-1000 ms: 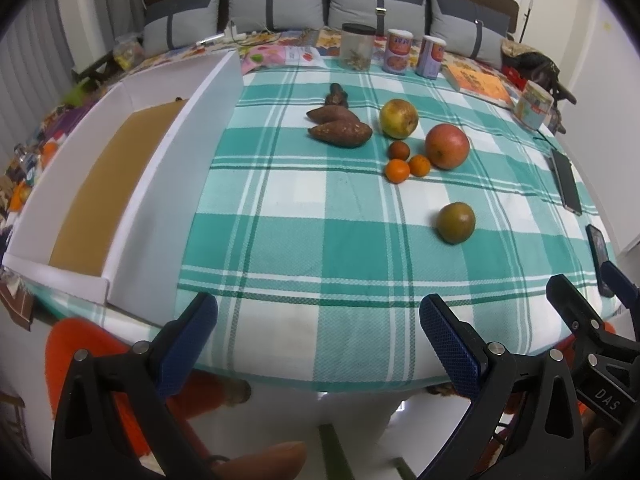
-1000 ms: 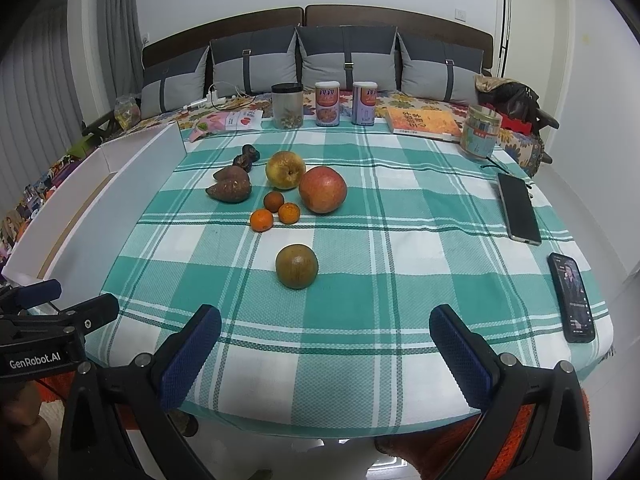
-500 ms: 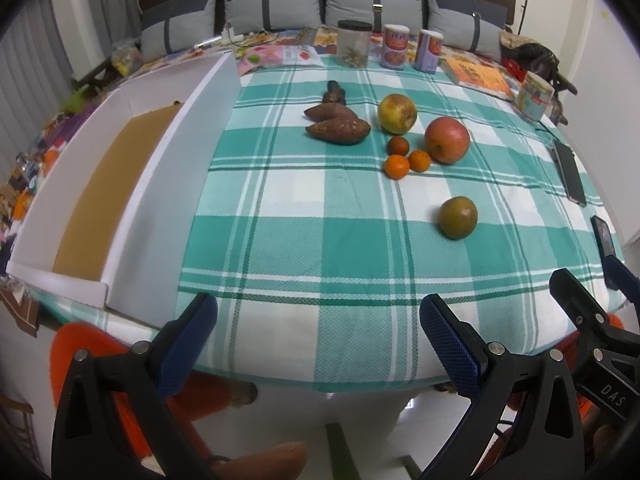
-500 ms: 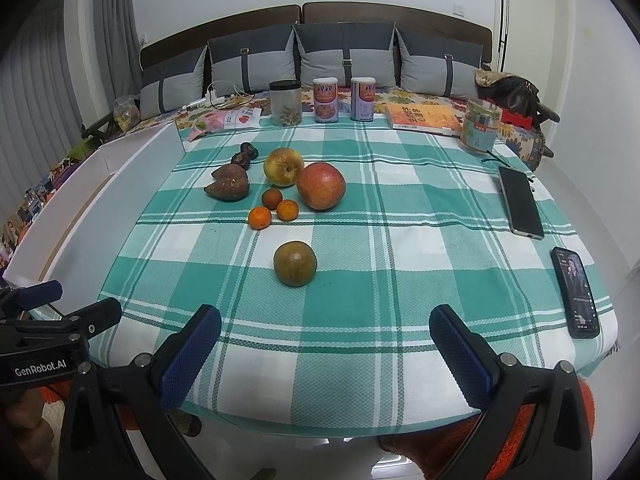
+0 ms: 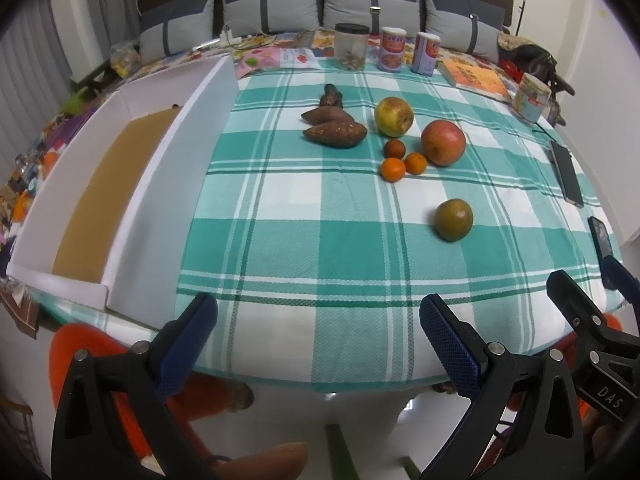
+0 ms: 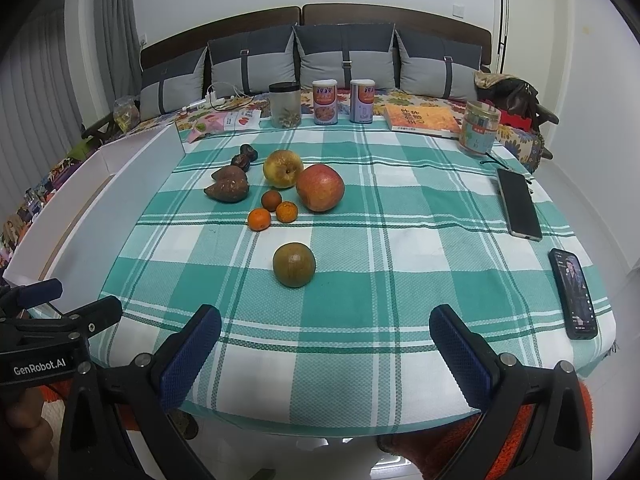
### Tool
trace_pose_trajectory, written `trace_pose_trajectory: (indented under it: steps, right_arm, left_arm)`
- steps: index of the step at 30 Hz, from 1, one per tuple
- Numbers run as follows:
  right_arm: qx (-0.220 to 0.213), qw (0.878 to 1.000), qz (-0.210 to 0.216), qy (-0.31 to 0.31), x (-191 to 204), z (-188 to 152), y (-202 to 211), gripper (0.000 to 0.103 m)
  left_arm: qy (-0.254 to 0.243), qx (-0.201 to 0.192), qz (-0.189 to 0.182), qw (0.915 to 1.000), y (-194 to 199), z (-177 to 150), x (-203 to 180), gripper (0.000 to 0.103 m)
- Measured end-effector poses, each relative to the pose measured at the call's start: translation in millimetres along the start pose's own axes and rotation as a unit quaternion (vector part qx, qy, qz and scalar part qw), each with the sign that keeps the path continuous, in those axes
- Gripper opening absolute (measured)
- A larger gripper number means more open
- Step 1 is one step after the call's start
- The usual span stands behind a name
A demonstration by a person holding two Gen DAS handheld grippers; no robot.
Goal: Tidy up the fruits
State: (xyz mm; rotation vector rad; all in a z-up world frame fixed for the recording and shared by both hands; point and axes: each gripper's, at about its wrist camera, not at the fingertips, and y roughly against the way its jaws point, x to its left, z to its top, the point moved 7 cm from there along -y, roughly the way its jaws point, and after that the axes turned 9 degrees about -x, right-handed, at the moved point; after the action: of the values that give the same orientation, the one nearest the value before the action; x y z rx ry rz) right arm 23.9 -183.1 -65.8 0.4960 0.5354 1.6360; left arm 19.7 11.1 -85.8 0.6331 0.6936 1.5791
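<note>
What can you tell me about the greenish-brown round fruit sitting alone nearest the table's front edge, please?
The greenish-brown fruit is round and dull-skinned, olive green shading to russet brown, with a small dark stem dimple facing the right wrist camera. It rests on the checked tablecloth, apart from the other fruit and untouched by either claw.

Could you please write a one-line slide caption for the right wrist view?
Open right gripper faces a checked tablecloth holding fruit, nearest a greenish-brown fruit.

Landmark: big apple (image 6: 320, 187) on the table (image 6: 360, 320). I see a second apple (image 6: 282, 168) touching it behind-left, three small citrus (image 6: 273, 209) just left-front, sweet potatoes (image 6: 228, 185) further left, a lone fruit (image 6: 294, 264) well in front, the tray (image 5: 96, 200) far left, phones (image 6: 519, 203) far right, cans (image 6: 343, 101) behind.
</note>
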Motion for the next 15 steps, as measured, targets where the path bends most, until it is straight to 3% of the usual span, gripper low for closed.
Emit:
trace_pose_trajectory:
  steps: [8, 15]
  right_arm:
    - [0.001, 1.000, 0.004, 0.000, 3, 0, 0, 0.103]
    - [0.012, 1.000, 0.006, -0.004, 0, -6, -8, 0.103]
  left_arm:
    - [0.001, 0.002, 0.002, 1.0000, 0, -1, 2, 0.102]
    - [0.008, 0.027, 0.003, 0.9996, -12, -7, 7, 0.102]
